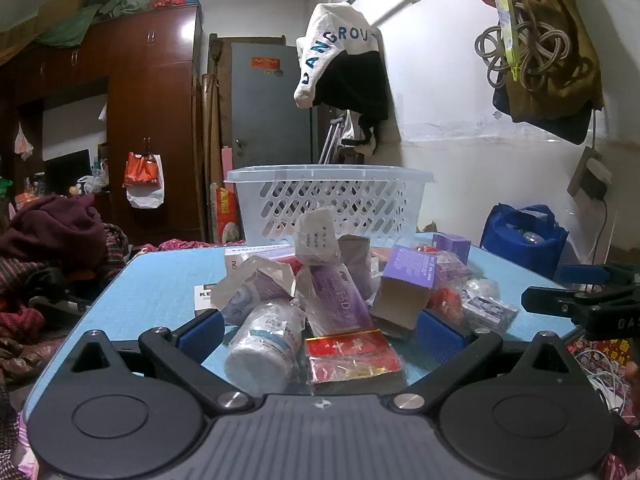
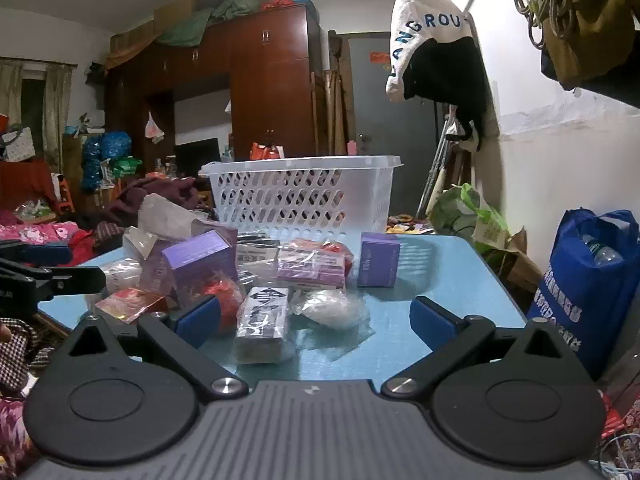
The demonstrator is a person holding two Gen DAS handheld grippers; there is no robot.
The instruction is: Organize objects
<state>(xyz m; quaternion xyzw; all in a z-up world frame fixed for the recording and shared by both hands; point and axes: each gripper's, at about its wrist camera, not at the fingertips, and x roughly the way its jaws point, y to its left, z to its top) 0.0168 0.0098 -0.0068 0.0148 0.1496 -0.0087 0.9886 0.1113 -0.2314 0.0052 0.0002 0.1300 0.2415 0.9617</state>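
A pile of small packages lies on the blue table (image 1: 160, 292). A white lattice basket (image 1: 330, 200) stands at the far edge; it also shows in the right wrist view (image 2: 300, 196). My left gripper (image 1: 320, 334) is open and empty, with a white bottle (image 1: 266, 344) and a red packet (image 1: 352, 352) between its fingers. My right gripper (image 2: 316, 320) is open and empty over a black-and-white box (image 2: 262, 322) and a clear plastic bag (image 2: 330, 308). A purple box (image 2: 378, 258) stands apart to the right.
A blue bag (image 2: 584, 280) stands right of the table by the white wall. A wardrobe (image 1: 152, 120) and heaps of clothes (image 1: 52, 240) fill the left. Clothes hang overhead on the wall (image 1: 344, 68). The right gripper shows at the left wrist view's right edge (image 1: 580, 304).
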